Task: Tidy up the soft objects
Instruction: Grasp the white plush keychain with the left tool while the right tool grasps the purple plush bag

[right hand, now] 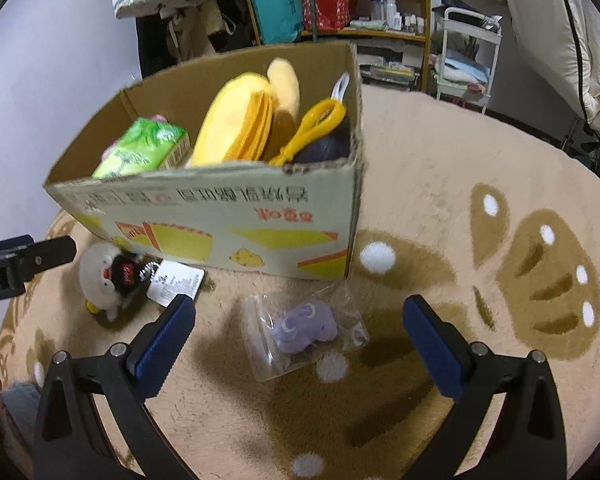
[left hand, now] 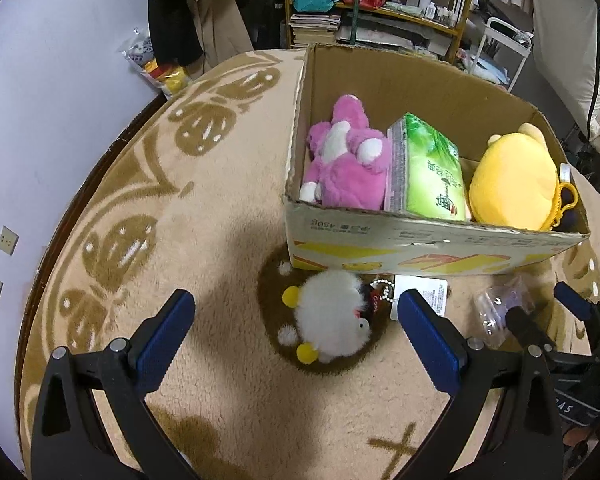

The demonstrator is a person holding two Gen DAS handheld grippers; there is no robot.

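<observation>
Purple plush blurred inside clear bag; both tongs spread wide, empty; dark item in box unidentifiable.

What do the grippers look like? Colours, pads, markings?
Both match: left gripper and right gripper have black plastic triangular-framed fingers, silver pivot pins and blue ribbed pads. The left gripper's body, seen in the right view, carries white lettering ending "ot.AI". No cables visible.
</observation>
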